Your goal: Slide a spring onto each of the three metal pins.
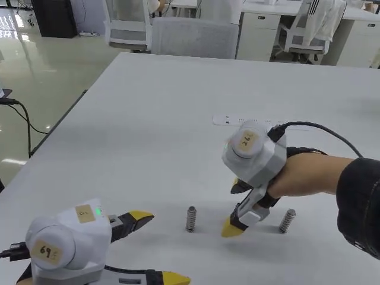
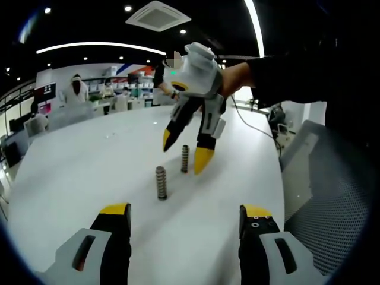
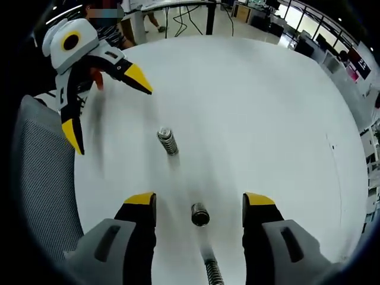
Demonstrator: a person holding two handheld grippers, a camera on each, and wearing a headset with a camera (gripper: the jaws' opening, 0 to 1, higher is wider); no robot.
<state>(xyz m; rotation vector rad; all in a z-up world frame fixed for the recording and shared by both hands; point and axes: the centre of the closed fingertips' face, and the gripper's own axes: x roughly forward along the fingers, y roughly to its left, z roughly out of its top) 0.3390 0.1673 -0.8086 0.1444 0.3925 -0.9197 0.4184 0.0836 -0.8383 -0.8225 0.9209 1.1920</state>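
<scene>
Left hand-held gripper (image 1: 160,247) wide open, empty; right hand-held gripper (image 1: 234,208) open astride spring (image 3: 200,214), not gripping

- Table (image 1: 178,119): plain white, no pattern.
- Left gripper (image 1: 159,246): white shell, black jaws, yellow tips; tan label with dark handwritten digits.
- Right gripper (image 1: 233,206): same white, black and yellow; tan label on top.
- Spring (image 1: 191,218), second spring (image 1: 287,220): dull grey metal, fine ringed coils.
- Sleeve (image 1: 359,202): black.
- Cable (image 1: 320,130): black.
- Chair (image 2: 332,190): grey mesh weave.
</scene>
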